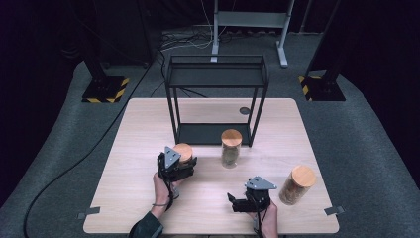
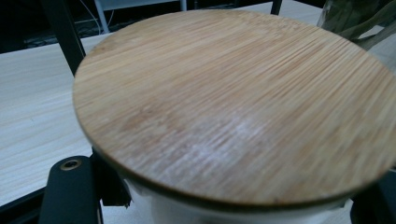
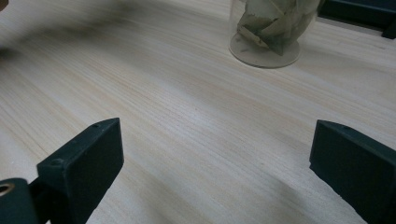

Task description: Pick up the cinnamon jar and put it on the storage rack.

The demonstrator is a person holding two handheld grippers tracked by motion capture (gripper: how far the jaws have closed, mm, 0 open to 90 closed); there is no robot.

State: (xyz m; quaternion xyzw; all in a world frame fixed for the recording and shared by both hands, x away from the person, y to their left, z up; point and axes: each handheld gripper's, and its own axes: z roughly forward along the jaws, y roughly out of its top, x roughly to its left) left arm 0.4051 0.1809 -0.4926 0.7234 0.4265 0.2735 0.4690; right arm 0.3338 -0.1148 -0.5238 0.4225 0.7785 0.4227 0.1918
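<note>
We hold a claw in each hand at a light wooden table [image 1: 129, 198]. Our left claw [image 1: 182, 163] is closed around a jar [image 1: 184, 151] with a round wooden lid [image 2: 233, 102]. The jar sits between the two black jaws, and they squeeze its sides just under the lid. In the left gripper view the lid is very close and looks big, with the pale wall of the jar [image 2: 159, 212] peeking out below it. From the high view, this jar is toward the left of the table's middle, just in front of the black metal shelf [image 1: 216, 74]. We cannot tell if the jar stands on the table or is lifted a bit. Our right claw [image 1: 236, 203] is near our edge of the table, well apart from the left one. Its jaws stand wide open, and there is nothing between them but bare table. It lies low over the wood. A second jar [image 1: 231, 148] with a wooden lid stands near the middle of the table, just in front of the shelf. It has dry green leaves inside, and we see its glass bottom [image 3: 266, 37] in the right gripper view. A third jar [image 1: 296, 185] with brown stuff inside stands to the right of our right claw, near the table's right side.
</note>
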